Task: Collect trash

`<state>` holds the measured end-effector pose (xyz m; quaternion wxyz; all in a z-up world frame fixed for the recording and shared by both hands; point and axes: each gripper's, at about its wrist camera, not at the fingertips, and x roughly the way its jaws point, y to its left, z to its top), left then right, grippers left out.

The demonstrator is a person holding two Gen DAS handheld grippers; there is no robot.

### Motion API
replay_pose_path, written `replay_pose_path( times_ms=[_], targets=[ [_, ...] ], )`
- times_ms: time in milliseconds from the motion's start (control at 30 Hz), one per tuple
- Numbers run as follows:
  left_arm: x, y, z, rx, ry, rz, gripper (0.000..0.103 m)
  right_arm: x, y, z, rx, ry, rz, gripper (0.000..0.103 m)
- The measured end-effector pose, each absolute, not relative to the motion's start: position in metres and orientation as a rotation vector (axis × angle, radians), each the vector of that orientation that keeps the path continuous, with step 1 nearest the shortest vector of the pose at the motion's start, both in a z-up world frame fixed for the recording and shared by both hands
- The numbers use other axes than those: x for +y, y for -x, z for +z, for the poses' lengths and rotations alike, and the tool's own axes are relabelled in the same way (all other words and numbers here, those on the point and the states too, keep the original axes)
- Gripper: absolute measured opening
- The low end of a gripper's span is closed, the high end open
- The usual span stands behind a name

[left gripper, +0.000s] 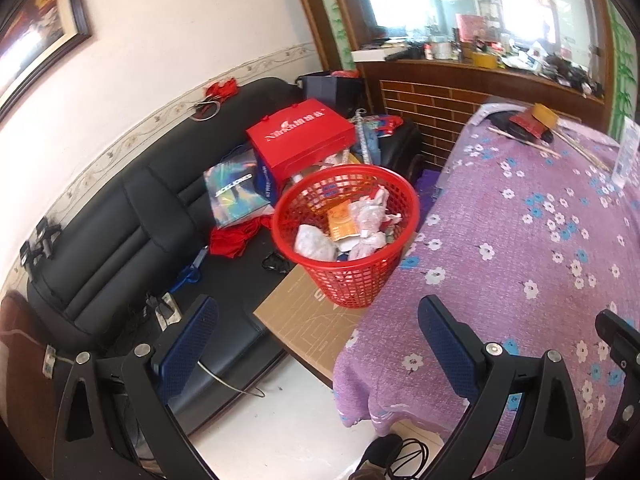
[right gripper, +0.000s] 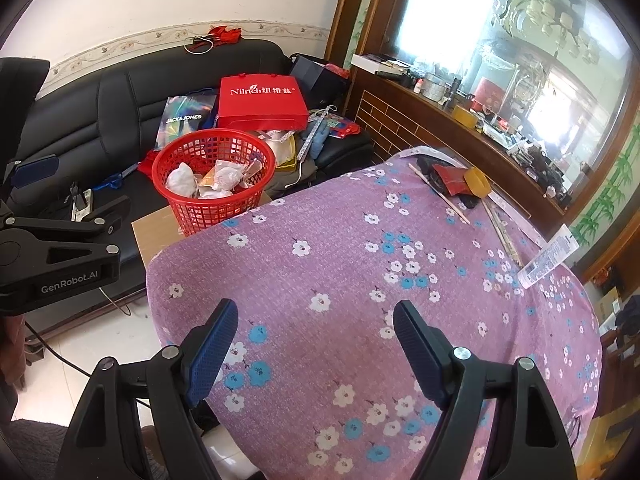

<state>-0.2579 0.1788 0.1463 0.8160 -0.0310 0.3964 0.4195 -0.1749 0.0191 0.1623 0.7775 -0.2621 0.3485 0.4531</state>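
With crumpled paper and wrappers already heaped inside it, the one red mesh trash basket (left gripper: pixel 347 236) stands on a flat cardboard box (left gripper: pixel 308 320) wedged between the black sofa (left gripper: pixel 120 216) and my surface, close enough, I judge, to drop scraps in from either side. Its contents show at least four white wads and one orange packet; I cannot count deeper.

I hold two tools, and both are spread wide and carry nothing. My left tool (left gripper: pixel 320 344) hangs over the gap beside the purple flowered cloth (left gripper: pixel 520 260), aimed toward the basket. My right tool (right gripper: pixel 316 344) hovers above the near end of that cloth, pads apart, nothing between them.

What seems left to gather lies at the far end of the surface, well apart from both tools: one red folded carton (right gripper: pixel 450 178) touching one yellow piece (right gripper: pixel 478 182), several thin wooden sticks (right gripper: pixel 460 208), at least three, and one white tube (right gripper: pixel 550 258) lying near the right edge. Whether all of these count as trash is my guess.

Behind the basket, one red Nilrich gift bag (right gripper: pixel 262 102) and one iridescent Jack & Jones bag (right gripper: pixel 182 120) lean on the sofa seat, likely just parked there.
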Motion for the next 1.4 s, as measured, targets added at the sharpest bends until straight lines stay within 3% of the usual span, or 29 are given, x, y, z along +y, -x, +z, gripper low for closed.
replay_pose_path(
  times_ms=[300, 700, 933, 1000, 1400],
  targets=[
    [0.106, 0.158, 0.088, 0.963, -0.017, 0.437, 0.100, -0.068, 0.082, 0.100, 1.003, 0.345, 0.592, 0.084],
    [-0.010, 0.032, 0.009, 1.064, -0.034, 0.078, 0.099, -0.225, -0.009, 0.015, 1.113, 0.096, 0.176, 0.083],
    [-0.005, 0.014, 0.003, 1.036, 0.039, 0.080, 0.103, -0.221, -0.025, 0.008, 1.069, 0.075, 0.179, 0.091],
    [-0.006, 0.012, 0.002, 1.024, 0.037, 0.081, 0.103, -0.214, -0.031, 0.004, 1.093, 0.080, 0.204, 0.103],
    [-0.006, 0.005, -0.001, 1.012, 0.045, 0.091, 0.103, -0.209, -0.030, 0.002, 1.095, 0.093, 0.208, 0.103]
  ],
)
